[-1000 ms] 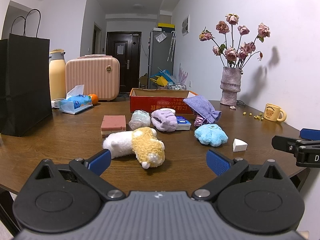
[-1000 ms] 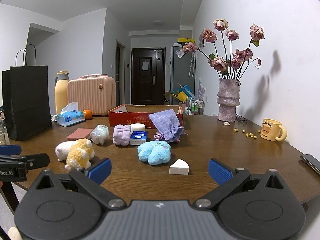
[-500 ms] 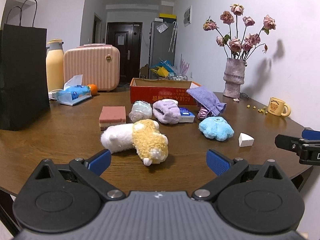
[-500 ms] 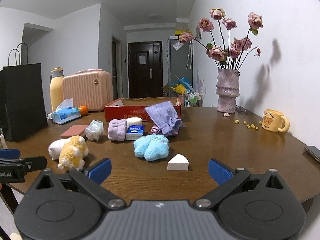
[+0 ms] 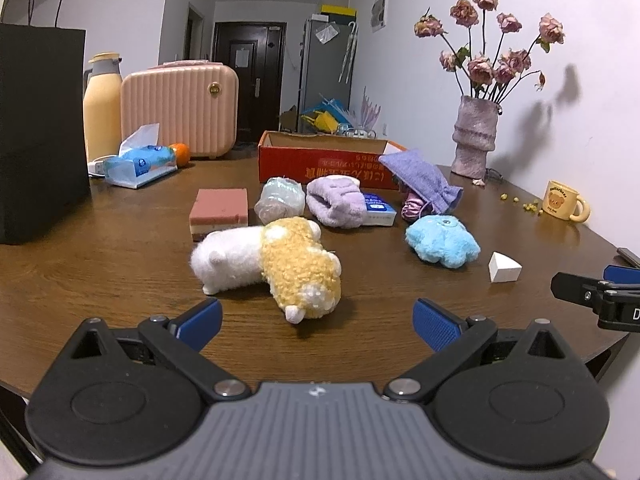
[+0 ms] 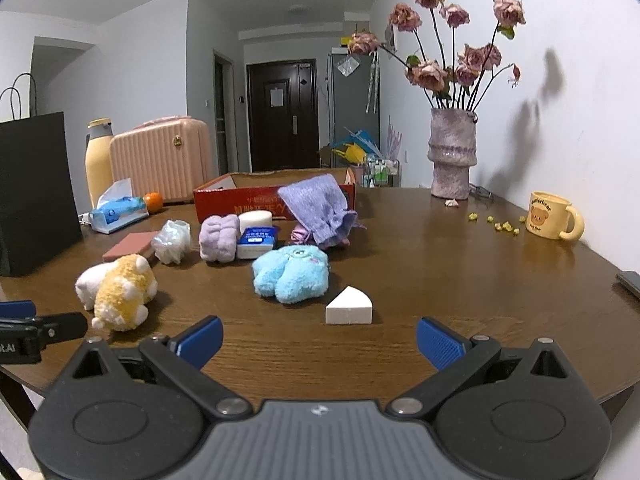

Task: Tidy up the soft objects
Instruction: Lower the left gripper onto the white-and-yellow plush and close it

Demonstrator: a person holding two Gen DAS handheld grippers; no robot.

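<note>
A white and yellow plush toy (image 5: 276,264) (image 6: 118,292) lies on the brown table just beyond my open left gripper (image 5: 316,322). A blue plush (image 5: 442,240) (image 6: 292,274) sits to its right, with a white wedge sponge (image 5: 504,267) (image 6: 349,306) close in front of my open right gripper (image 6: 318,340). Behind them lie a lilac rolled cloth (image 5: 336,204) (image 6: 219,237), a purple knit pouch (image 5: 420,182) (image 6: 320,206), a pink sponge block (image 5: 219,212) and a crumpled clear bag (image 5: 280,202). An open red cardboard box (image 5: 324,162) (image 6: 256,196) stands at the back. Nothing is held.
A black paper bag (image 5: 40,132) stands at the left, with a yellow flask (image 5: 102,112), pink case (image 5: 180,108), tissue pack (image 5: 138,162) and orange beside it. A vase of dried roses (image 6: 452,152) and a yellow mug (image 6: 554,216) stand by the right wall. A dark phone (image 6: 628,282) lies at the table's right edge.
Both grippers have moved forward over the table edge, so the plush toys and the white sponge look nearer. Both stay open and nothing on the table has moved.
</note>
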